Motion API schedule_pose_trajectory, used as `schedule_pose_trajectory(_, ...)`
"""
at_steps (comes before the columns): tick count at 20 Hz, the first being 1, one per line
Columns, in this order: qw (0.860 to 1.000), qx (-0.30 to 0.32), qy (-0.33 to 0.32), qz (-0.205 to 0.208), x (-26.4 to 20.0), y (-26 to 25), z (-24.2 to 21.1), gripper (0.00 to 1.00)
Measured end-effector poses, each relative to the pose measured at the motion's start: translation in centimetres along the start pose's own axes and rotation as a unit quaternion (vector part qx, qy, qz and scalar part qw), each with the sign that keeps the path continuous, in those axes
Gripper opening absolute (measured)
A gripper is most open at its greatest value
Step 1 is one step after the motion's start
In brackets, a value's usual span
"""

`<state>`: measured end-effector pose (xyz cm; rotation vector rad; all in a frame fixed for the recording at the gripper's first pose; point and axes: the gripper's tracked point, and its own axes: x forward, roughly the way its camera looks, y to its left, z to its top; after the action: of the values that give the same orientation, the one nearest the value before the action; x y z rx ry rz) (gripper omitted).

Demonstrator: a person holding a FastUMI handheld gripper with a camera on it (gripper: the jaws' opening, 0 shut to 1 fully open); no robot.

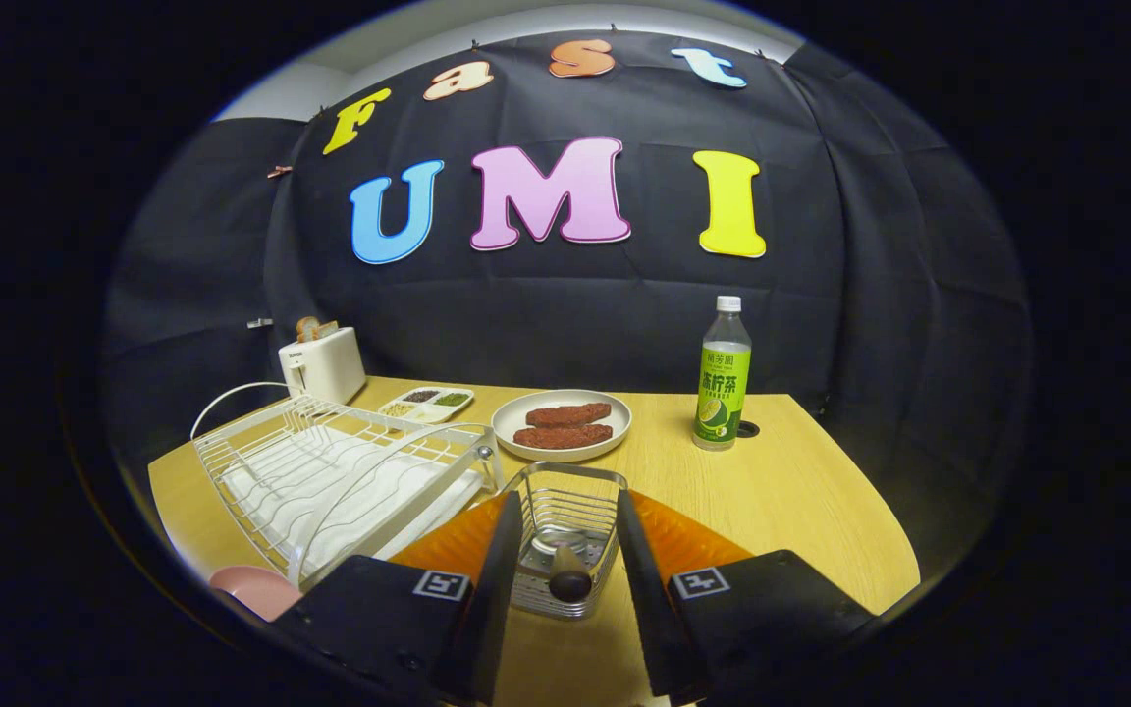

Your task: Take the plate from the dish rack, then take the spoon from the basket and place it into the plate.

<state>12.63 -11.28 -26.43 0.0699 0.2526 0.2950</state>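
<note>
Fingers (518,560) wide apart, flanking basket (565,520) with spoon (569,581), untouched.

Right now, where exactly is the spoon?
In the gripper view, the spoon stands in the wire basket, between the open gripper fingers, to the right of the dish rack.

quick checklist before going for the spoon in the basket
1. Hand-held gripper open: ok, fingers spread either side of the silver wire basket.
2. Dark-ended spoon in reach: ok, it stands in the basket between the fingers.
3. Fingers clear of basket wires: cannot tell, they lie very close to its sides.
4. Pink plate out of the white wire dish rack: ok, it lies beside the rack.
5. Pink plate bare: cannot tell, mostly hidden.
6. Green-labelled bottle out of the way: ok, well beyond the basket.
</note>
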Motion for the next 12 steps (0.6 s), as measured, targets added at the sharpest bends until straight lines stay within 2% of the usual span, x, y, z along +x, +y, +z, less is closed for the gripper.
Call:
schedule_pose_trajectory(7, 0.999, -0.04, -0.013, 0.01, 0.0, 1.1, -0.2, 0.58)
schedule_pose_trajectory(8, 0.999, -0.046, -0.015, 0.013, -0.2, 1.4, -0.3, 0.45)
schedule_pose_trajectory(9, 0.999, -0.049, -0.012, 0.013, -0.2, 1.6, -0.6, 0.38)
schedule_pose_trajectory(10, 0.999, -0.047, -0.009, 0.017, -0.3, 2.0, -0.7, 0.35)
schedule_pose_trajectory(11, 0.999, -0.048, -0.007, -0.002, 0.0, 1.4, -0.7, 0.35)
schedule_pose_trajectory(12, 0.999, -0.047, -0.006, -0.002, -0.1, 1.2, -0.4, 0.18)
